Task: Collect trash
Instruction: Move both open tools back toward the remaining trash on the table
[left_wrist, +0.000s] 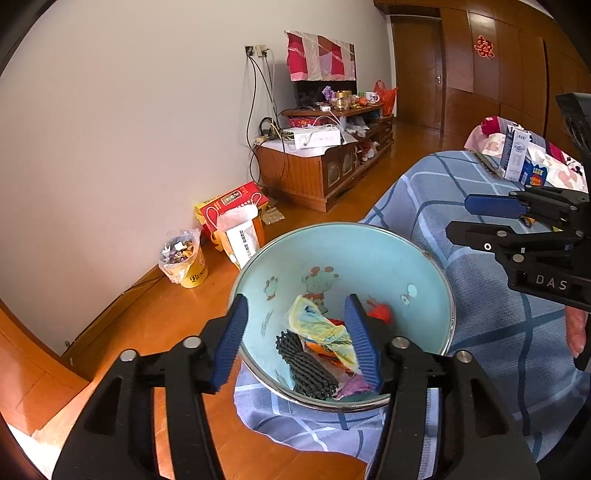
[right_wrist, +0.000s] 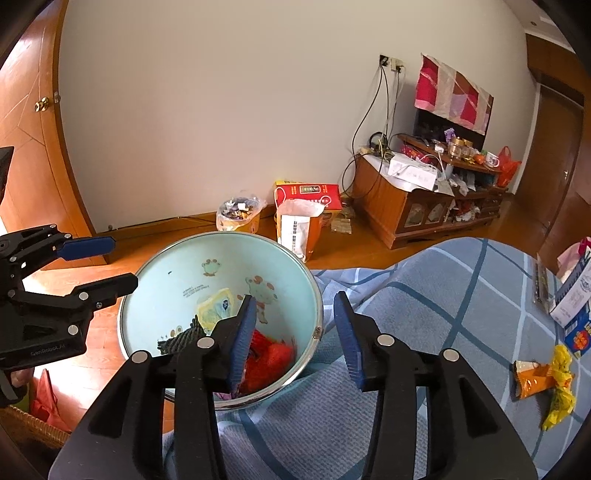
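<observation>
Nearest the cameras, the left tongs (left_wrist: 295, 338) and the right tongs (right_wrist: 293, 338) are held apart and empty above the pale blue, steel-rimmed bin with cartoon animal prints (left_wrist: 391, 251), nothing being gripped between the ribbed blue pads; this is judged to be the stance of a drop just made into the bin. Both tongs are tilted downward over the bin's mouth, presumably so that whatever is released falls inside. The bin is seen beside the bed covered in a blue checked blanket (left_wrist: 480, 295), close enough for rubbish to be carried across without a long reach. Inside it, collected trash is piled at the bottom: a black foam fruit net (left_wrist: 303, 363), a crumpled yellow printed wrapper (left_wrist: 325, 328) and red netting (right_wrist: 273, 356) are made out, loosely heaped and overlapping. Farther across the bed, more rubbish is left uncollected: an orange cone-shaped wrapper (right_wrist: 533, 374) and a crumpled yellow plastic bag (right_wrist: 561, 391), lying touching each other on the blanket, with a blue and white carton (right_wrist: 576, 295) beyond them. Against the wall, a second yellow bucket lined with a full plastic bag (left_wrist: 183, 258) is seen on the wooden floor (left_wrist: 147, 332), well apart from the bed.
</observation>
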